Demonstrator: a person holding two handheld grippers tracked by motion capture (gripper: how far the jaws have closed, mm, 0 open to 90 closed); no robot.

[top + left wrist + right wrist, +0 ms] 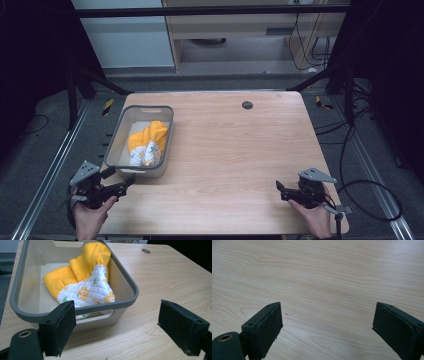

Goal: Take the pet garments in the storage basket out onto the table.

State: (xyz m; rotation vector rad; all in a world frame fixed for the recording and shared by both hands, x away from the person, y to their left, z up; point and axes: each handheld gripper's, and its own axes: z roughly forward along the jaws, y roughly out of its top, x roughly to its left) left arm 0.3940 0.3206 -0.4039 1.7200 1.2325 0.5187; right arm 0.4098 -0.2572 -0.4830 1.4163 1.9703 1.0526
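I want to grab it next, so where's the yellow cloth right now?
The cloth lies bunched inside the grey bin at the table's left side in the high view, just ahead of the open left gripper.

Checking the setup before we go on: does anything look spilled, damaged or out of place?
Nothing stands out. The yellow quilted cloth lies bunched inside the grey bin, which sits upright on the table.

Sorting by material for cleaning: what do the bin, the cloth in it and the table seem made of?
Bin: probably moulded plastic, smooth and matte, with a grey rim.
Cloth: soft fabric, plain yellow outside, quilted stitching on the printed white side.
Table: pale wood grain, possibly laminate, with a slight sheen.
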